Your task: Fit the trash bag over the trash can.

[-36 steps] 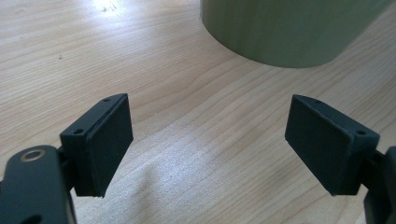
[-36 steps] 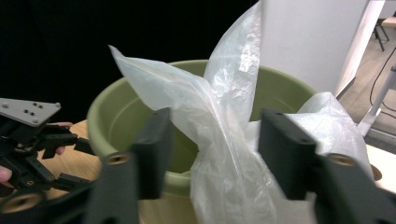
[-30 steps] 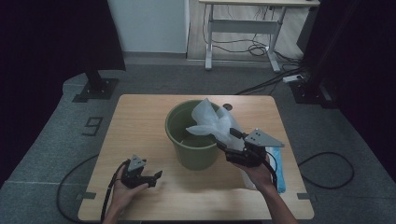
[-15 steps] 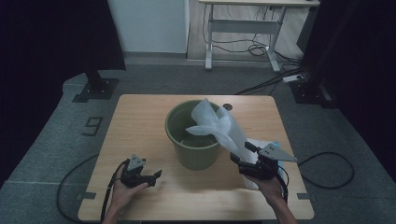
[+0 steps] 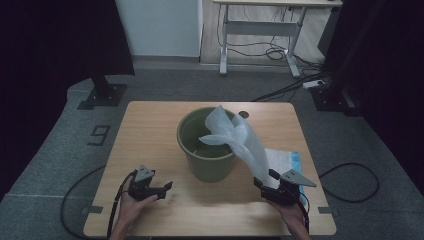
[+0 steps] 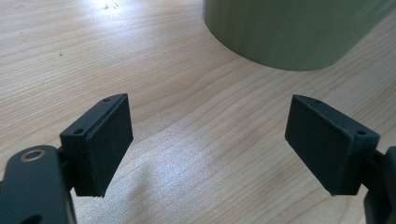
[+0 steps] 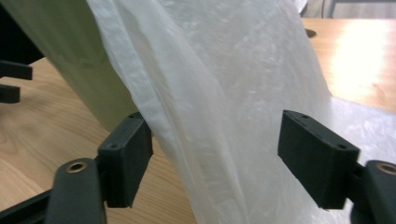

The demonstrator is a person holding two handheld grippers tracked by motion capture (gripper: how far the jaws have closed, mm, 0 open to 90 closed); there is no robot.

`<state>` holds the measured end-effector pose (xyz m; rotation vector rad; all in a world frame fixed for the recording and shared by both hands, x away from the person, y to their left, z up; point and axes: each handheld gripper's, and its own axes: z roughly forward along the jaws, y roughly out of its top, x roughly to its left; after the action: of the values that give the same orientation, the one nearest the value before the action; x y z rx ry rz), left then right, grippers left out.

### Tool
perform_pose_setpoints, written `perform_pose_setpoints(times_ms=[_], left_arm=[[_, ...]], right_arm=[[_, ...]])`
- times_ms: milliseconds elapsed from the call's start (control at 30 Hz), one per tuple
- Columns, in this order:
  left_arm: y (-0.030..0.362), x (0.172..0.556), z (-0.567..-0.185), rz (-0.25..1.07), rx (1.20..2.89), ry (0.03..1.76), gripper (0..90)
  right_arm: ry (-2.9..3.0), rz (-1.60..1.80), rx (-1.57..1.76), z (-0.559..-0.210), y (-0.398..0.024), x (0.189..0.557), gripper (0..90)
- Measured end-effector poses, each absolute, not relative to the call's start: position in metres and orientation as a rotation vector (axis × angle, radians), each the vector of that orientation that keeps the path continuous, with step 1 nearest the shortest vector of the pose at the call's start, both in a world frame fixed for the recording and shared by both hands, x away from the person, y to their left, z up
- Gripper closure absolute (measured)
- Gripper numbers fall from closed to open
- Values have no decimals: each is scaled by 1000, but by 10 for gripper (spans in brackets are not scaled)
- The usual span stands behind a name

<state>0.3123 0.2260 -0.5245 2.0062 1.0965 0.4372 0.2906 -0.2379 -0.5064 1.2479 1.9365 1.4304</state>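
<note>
One green bucket (image 5: 206,150) stands near the middle of the bench (image 5: 150,125), and one white translucent plastic bag (image 5: 239,140) hangs out of it, draped over the rim on the right side and stretched down toward the bench's near right corner. One more flat packet with a blue edge (image 5: 289,162) lies on the bench right of the bucket, partly under the bag.

There are two grippers, one in each of the person's hands. The left gripper (image 5: 159,189) rests low over the bench at the near left, apart from the bucket; its jaws stand wide apart with only bare wood between them. The right gripper (image 5: 265,181) is at the near right, and the lower end of the bag runs between its jaws, which have just been closing a little; the left pad (image 7: 133,149) lies at the film's edge, the right one stands clear, so the bag is not clamped.

The bench is light wood with rounded corners and one small dark hole (image 5: 243,114) near its far edge. It stands on grey carpet (image 5: 65,150) marked with a numeral nine (image 5: 99,135). Behind are a pale wall, black curtains, one desk frame (image 5: 260,45) and loose cables.
</note>
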Motion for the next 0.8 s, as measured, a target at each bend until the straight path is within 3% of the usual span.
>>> perform_pose_setpoints(times_ms=[133,167,200,233,267,333,433,600,800], left_arm=[[226,313,-525,437,2007,1097,152],[226,313,-525,437,2008,1095,151],[226,312,-525,437,2010,1096,151],[226,312,-525,436,2012,1095,151],[225,312,-525,437,2009,1094,151],[225,312,-525,437,2007,1094,151],[225,312,-525,435,2006,1094,151],[226,312,-524,438,2001,1096,152],[226,312,-523,437,1991,1098,154]], right_arm=[[1939,1408,1257,-511,-239,290,324],[1940,1393,1257,-514,-239,290,395],[1940,1393,1257,-514,-239,290,395],[1939,1389,1254,-514,-239,290,433],[1938,1393,1240,-515,-240,289,536],[1940,1391,1237,-515,-240,289,572],[1938,1403,1231,-514,-242,288,758],[1895,1420,1206,-512,-245,286,868],[1852,1434,1205,-507,-248,286,883]])
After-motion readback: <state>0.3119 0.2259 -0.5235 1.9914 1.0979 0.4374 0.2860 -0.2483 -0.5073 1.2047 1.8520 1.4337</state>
